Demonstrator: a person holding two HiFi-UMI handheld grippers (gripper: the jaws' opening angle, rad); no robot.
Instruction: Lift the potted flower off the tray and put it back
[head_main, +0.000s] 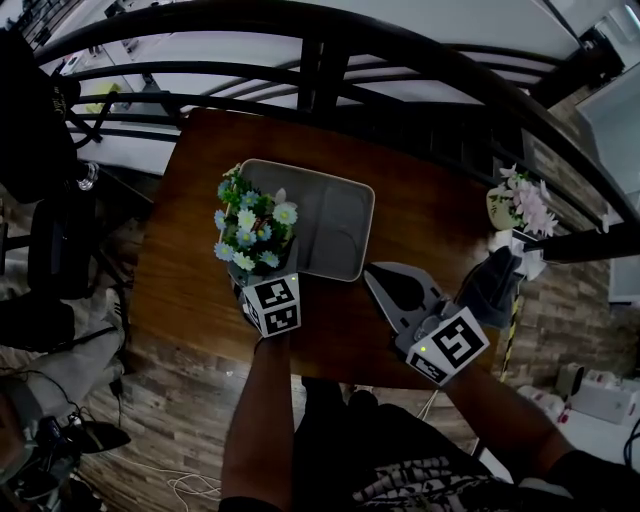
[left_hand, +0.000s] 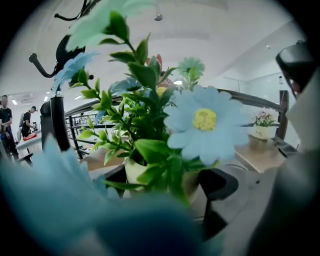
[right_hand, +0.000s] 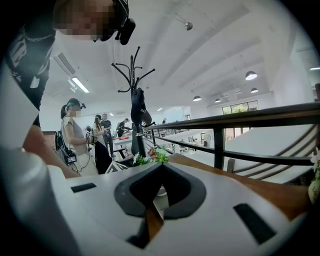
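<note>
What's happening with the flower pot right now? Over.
Left gripper clamped on pot, at tray's left side. Right gripper shut, empty, beside tray. Nothing in the way.

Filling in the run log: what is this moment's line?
left gripper: shut on potted flower, at left side of grey tray | right gripper: shut, empty, over wooden table

An open-plan office or lab mezzanine; black railing (right_hand: 235, 120), coat stand (right_hand: 136, 100), ceiling lamps (right_hand: 251, 75), people (right_hand: 75, 135) standing about.
</note>
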